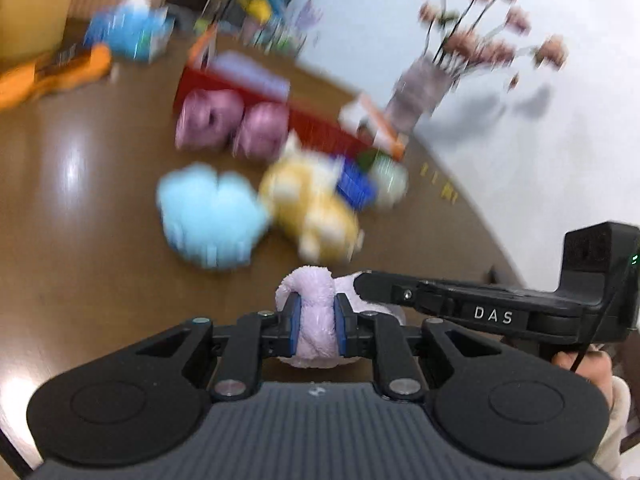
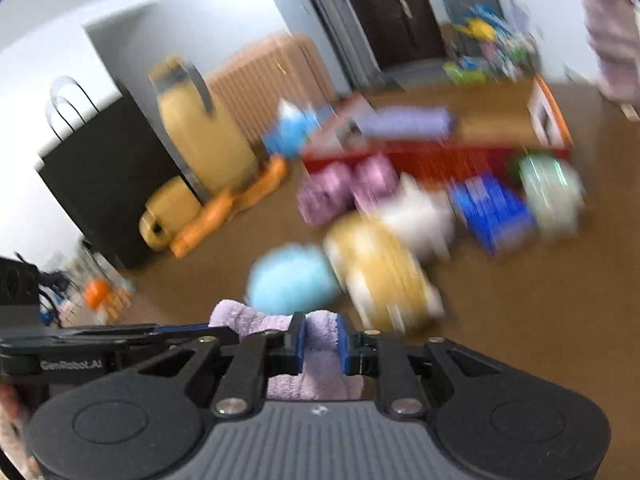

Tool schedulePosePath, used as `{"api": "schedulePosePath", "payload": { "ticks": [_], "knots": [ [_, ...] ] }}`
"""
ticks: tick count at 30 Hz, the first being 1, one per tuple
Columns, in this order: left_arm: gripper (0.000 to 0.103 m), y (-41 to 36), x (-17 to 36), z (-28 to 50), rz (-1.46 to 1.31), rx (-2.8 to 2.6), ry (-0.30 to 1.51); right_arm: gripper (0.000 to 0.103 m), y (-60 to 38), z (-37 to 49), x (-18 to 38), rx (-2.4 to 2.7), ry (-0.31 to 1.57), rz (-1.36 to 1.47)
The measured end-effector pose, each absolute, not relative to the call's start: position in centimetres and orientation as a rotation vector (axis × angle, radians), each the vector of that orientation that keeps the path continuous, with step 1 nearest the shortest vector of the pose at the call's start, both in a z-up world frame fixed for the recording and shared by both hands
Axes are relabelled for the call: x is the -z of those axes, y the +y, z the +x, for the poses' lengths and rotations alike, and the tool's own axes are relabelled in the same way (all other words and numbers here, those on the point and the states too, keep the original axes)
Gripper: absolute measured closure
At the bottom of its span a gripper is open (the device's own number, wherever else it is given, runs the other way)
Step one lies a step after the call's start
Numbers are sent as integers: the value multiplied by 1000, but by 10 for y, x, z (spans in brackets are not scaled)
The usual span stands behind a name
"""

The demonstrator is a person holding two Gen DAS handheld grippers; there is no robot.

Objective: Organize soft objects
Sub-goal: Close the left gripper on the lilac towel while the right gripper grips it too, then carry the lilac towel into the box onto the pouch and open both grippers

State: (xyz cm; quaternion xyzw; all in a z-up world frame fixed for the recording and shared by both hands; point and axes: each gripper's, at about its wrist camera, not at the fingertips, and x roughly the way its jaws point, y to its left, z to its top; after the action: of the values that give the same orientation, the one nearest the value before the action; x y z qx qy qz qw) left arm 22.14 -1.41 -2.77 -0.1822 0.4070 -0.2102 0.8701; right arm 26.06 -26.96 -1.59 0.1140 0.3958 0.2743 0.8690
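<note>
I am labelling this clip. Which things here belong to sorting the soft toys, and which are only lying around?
Belong:
lilac plush, held by left gripper and right gripper
blue plush
yellow plush
pink plush

Lying around:
flower vase
black bag
yellow suitcase

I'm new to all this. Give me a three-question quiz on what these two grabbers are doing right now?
1. True or false: the left gripper and the right gripper both clamp the same lilac plush toy.
2. Which toy on the floor lies nearest the held one? A) light blue plush toy B) pink plush toy C) orange toy
3. Fill in: the yellow plush toy lies ___ the light blue one.

Key: 1 true; 2 A; 3 beside.
</note>
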Motion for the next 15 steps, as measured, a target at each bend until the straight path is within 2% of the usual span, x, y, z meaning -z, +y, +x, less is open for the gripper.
{"api": "schedulePosePath", "payload": {
  "ticks": [3, 4, 7, 10, 13, 15],
  "knots": [
    [79, -16, 41, 218, -359, 394, 870, 80, -275, 244, 34, -532, 820, 245],
    [77, -14, 40, 217, -361, 394, 864, 75, -277, 237, 35, -523, 789, 237],
    [57, -5, 35, 209, -376, 387, 824, 69, -286, 217, 35, -525, 702, 272],
    [48, -4, 34, 203, -371, 387, 810, 69, -292, 209, 40, -522, 679, 310],
    [50, -13, 39, 204, -356, 403, 817, 70, -289, 212, 51, -515, 694, 320],
    [68, -19, 43, 206, -339, 419, 830, 76, -286, 215, 58, -509, 708, 331]
  ]
}}
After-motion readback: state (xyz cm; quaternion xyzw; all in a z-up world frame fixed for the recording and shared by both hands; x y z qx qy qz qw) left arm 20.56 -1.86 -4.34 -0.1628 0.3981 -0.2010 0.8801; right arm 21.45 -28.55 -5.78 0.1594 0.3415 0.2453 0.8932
